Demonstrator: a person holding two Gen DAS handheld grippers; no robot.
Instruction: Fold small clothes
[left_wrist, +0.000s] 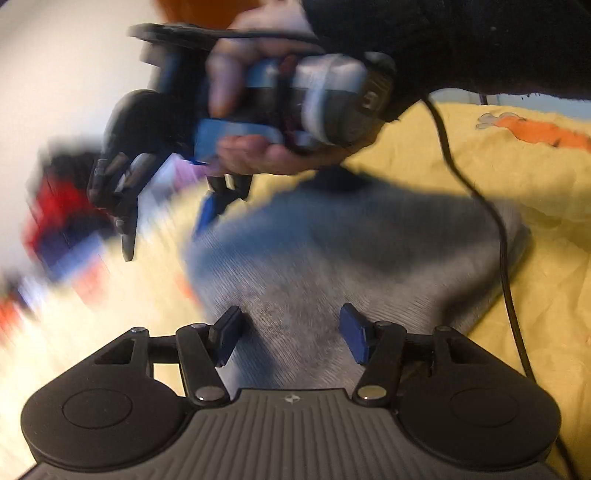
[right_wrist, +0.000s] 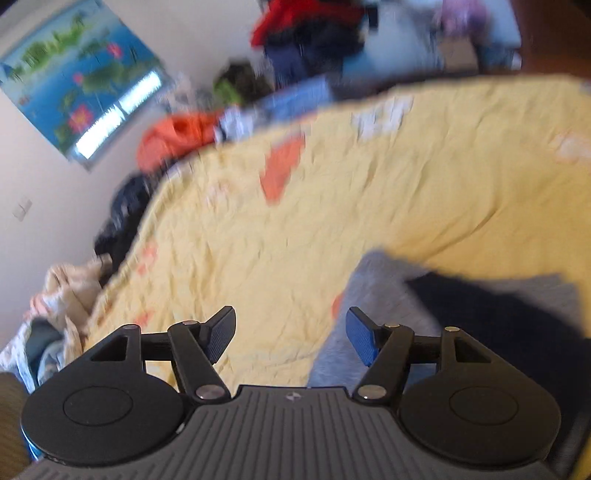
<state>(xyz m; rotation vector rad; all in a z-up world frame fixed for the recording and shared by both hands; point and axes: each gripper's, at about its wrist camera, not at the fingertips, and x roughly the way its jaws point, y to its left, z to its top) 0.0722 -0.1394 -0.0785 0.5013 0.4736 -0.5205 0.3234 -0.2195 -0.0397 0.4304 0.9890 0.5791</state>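
In the left wrist view, the left gripper (left_wrist: 290, 334) is seen at the bottom of the frame with its blue-padded fingers (left_wrist: 354, 332) spread apart and nothing held between them. Directly beyond the fingers, a grey garment (left_wrist: 332, 266) is spread on a yellow bedsheet (left_wrist: 546, 258), filling the middle of the frame; a dark shadow is cast across its upper part. In the upper middle, the right gripper (left_wrist: 168, 218) is held by the person's hand (left_wrist: 258, 147), tilted downward toward the left, above the garment's far edge; its fingers are seen to be apart, though heavily blurred. A black cable (left_wrist: 506, 266) is draped from the upper right down across the garment's right side. An orange print (left_wrist: 546, 134) is visible on the sheet at upper right. A blurred heap of red and blue clothes (left_wrist: 62, 221) is seen at the left edge.

In the right wrist view, the right gripper (right_wrist: 291, 336) is shown at the bottom, its fingers parted and empty. The grey garment (right_wrist: 388, 295) is found in the lower right of the frame, partly under a dark shadow, lying on the yellow bedsheet (right_wrist: 332, 206). A pile of clothes (right_wrist: 177, 140) is blurred along the sheet's far edge, and a pond picture (right_wrist: 77, 77) is hung on the wall at upper left.
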